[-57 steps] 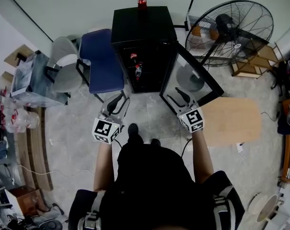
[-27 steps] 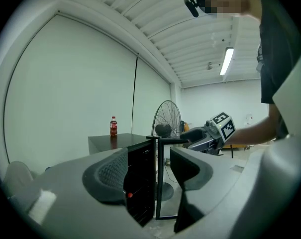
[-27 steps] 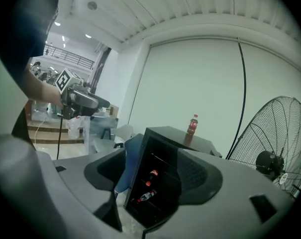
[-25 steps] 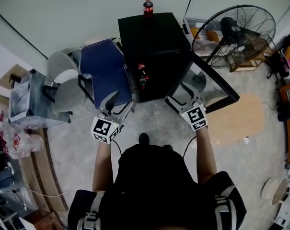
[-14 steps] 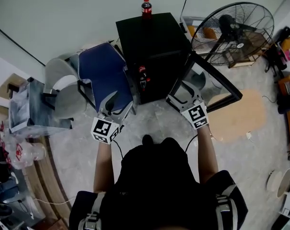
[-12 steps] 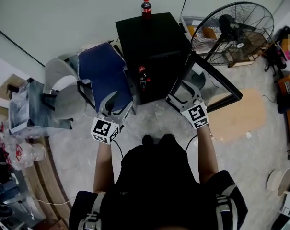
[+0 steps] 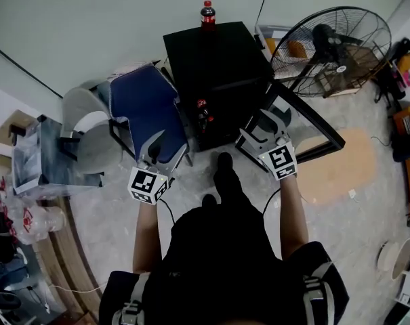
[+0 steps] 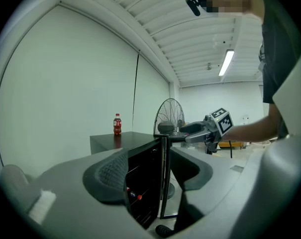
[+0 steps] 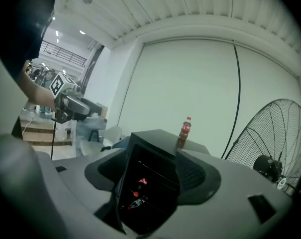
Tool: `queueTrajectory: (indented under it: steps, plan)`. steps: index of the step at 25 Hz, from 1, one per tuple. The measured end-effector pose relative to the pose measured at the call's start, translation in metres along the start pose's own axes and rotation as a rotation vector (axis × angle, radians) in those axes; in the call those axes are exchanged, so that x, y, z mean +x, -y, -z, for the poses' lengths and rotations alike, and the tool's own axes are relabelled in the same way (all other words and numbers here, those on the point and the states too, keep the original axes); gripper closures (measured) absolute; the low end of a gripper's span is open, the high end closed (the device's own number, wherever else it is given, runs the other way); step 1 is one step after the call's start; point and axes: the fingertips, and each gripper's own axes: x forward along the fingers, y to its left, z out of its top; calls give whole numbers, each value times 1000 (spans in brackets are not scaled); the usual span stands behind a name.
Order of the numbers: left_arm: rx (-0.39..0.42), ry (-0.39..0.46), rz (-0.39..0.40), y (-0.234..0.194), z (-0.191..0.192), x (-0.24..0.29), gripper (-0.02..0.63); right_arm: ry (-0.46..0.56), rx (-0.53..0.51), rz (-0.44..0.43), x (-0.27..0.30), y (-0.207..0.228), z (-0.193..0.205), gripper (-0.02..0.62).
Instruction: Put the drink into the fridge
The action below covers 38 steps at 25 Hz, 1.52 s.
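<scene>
Drink (image 7: pixel 207 13): upright at the back of the fridge (image 7: pixel 218 56) top, close to the wall, well apart from both claws. We carry the left claw (image 7: pixel 165 147) and right claw (image 7: pixel 259 131) wide, nothing between the jaws, both aimed at the fridge front; we judge this an approach for the pick. Door (image 7: pixel 305 122) hangs open to the right, so the shelves are exposed; bottles (image 7: pixel 203 110) lie inside. Blue chair (image 7: pixel 147 107) crowds the fridge's left side. Fan (image 7: pixel 330 46) stands behind the door, whose edge is near the right claw.

Head view looks steeply down on the fridge (image 7: pixel 215 53) from above. Left gripper view and right gripper view sit low, facing its open front from close by, so all three share it.
</scene>
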Motion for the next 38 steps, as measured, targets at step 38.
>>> queueTrajectory:
  steps: [38]
  plan:
    - [-55,-27,-24,-97,-12,104,364,108,-21,-81,184,146,-90,348]
